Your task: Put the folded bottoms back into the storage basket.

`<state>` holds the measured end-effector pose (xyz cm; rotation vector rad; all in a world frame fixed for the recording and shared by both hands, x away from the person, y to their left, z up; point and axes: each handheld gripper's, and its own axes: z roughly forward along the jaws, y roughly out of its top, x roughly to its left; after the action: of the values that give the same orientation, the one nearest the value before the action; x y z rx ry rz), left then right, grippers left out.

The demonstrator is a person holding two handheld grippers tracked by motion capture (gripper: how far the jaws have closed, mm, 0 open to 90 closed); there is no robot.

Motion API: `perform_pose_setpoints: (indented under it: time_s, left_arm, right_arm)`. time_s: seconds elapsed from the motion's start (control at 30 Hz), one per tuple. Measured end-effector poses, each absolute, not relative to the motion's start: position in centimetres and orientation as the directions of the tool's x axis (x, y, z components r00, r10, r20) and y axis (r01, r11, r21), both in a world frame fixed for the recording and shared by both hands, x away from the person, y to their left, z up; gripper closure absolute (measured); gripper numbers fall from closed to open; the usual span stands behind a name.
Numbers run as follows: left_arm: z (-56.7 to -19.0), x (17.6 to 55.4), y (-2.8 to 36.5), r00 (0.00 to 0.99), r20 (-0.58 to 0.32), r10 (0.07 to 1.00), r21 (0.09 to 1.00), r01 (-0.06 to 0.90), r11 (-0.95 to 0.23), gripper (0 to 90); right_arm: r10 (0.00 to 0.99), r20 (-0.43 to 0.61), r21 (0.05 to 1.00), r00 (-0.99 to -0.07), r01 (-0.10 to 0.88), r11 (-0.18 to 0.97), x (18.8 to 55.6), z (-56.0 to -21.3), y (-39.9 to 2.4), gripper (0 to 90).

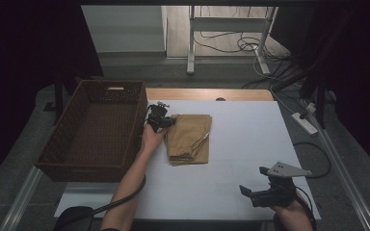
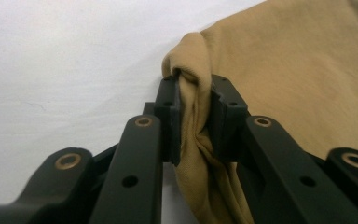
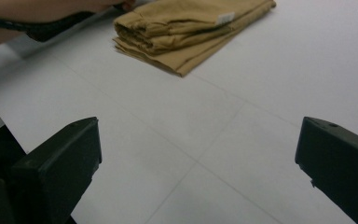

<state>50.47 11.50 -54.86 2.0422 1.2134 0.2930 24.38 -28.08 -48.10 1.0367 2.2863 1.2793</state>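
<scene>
Left tongs (image 1: 166, 122) clamped tight, right tongs (image 1: 253, 182) spread wide, forearm outstretched

There was one folded tan garment (image 1: 189, 138), one brown wicker basket (image 1: 94, 127), and two tools on one white tabletop (image 1: 250, 139).

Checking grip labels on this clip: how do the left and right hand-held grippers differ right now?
The left hand-held gripper is shut, pinching a fold of the folded tan garment; the right hand-held gripper is open with nothing between its jaws. The left sits at the garment's edge beside the wicker basket; the right hovers over bare white table near the front edge. Both have black jaws.
</scene>
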Motion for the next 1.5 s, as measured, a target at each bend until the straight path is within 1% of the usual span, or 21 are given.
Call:
perform_pose_setpoints:
  time_s: [0.23,0.33,0.43,0.53,0.57,0.67,0.73,0.77,0.87,0.9,1.0,1.03,1.1,1.33,1.5]
  left_arm:
    - [-55.0,50.3,11.5,0.529,-0.158,0.834,0.698,0.657,-0.285,75.1]
    - [-55.0,50.1,11.3,0.529,-0.134,0.838,0.702,0.647,-0.296,74.9]
    - [-55.0,50.1,11.3,0.525,-0.137,0.84,0.703,0.649,-0.29,74.8]
    - [-55.0,50.1,11.4,0.522,-0.147,0.84,0.704,0.651,-0.282,74.7]
    - [-55.0,50.0,11.3,0.522,-0.136,0.842,0.705,0.648,-0.288,74.6]
    - [-55.1,49.9,11.2,0.521,-0.123,0.845,0.709,0.642,-0.292,74.6]
    - [-55.1,49.9,11.1,0.52,-0.117,0.846,0.711,0.639,-0.293,74.6]
    - [-55.1,49.9,11.1,0.518,-0.118,0.847,0.712,0.639,-0.292,74.6]
    - [-55.1,49.9,11.1,0.518,-0.119,0.847,0.712,0.639,-0.291,74.6]
    - [-55.1,49.9,11.1,0.518,-0.122,0.846,0.712,0.64,-0.289,74.5]
    - [-55.1,49.9,11.2,0.518,-0.124,0.846,0.712,0.64,-0.288,74.5]
    - [-55.1,49.9,11.2,0.518,-0.125,0.846,0.712,0.641,-0.287,74.6]
    - [-55.1,49.9,11.2,0.518,-0.124,0.847,0.712,0.64,-0.287,74.6]
    - [-55.1,49.9,11.1,0.518,-0.121,0.847,0.713,0.639,-0.289,74.6]
    - [-55.1,49.9,11.2,0.517,-0.128,0.847,0.711,0.642,-0.285,74.6]
  right_arm:
    - [0.712,0.05,0.85,-0.7,0.404,0.338,25.0,-48.0,-27.4,1.1]
    - [0.698,0.047,0.854,-0.714,0.392,0.343,25.4,-48.1,-27.0,1.2]
    - [0.691,0.049,0.849,-0.721,0.395,0.351,25.8,-48.2,-26.6,1.2]
    - [0.686,0.075,0.838,-0.724,0.419,0.35,26.2,-48.3,-26.1,1.1]
    - [0.67,0.124,0.828,-0.732,0.449,0.337,26.5,-48.3,-25.8,1.1]
    - [0.658,0.142,0.827,-0.74,0.454,0.332,26.7,-48.4,-25.5,1.1]
    - [0.646,0.124,0.82,-0.753,0.445,0.361,26.9,-48.5,-25.0,1.0]
    - [0.644,0.099,0.81,-0.758,0.437,0.39,27.2,-48.6,-24.5,1.1]
    - [0.64,0.085,0.805,-0.763,0.432,0.407,27.4,-48.7,-24.2,1.1]
    - [0.632,0.067,0.793,-0.772,0.426,0.436,27.8,-48.9,-23.6,1.1]
    - [0.625,0.067,0.786,-0.778,0.427,0.447,28.2,-49.1,-23.2,1.1]
    - [0.613,0.086,0.774,-0.785,0.44,0.455,28.6,-49.3,-22.6,1.1]
    - [0.608,0.089,0.771,-0.789,0.44,0.459,28.7,-49.4,-22.4,1.1]
    - [0.568,0.087,0.751,-0.818,0.428,0.502,30.3,-49.9,-20.5,1.0]
    - [0.545,0.093,0.75,-0.833,0.419,0.513,31.3,-50.1,-19.4,1.0]
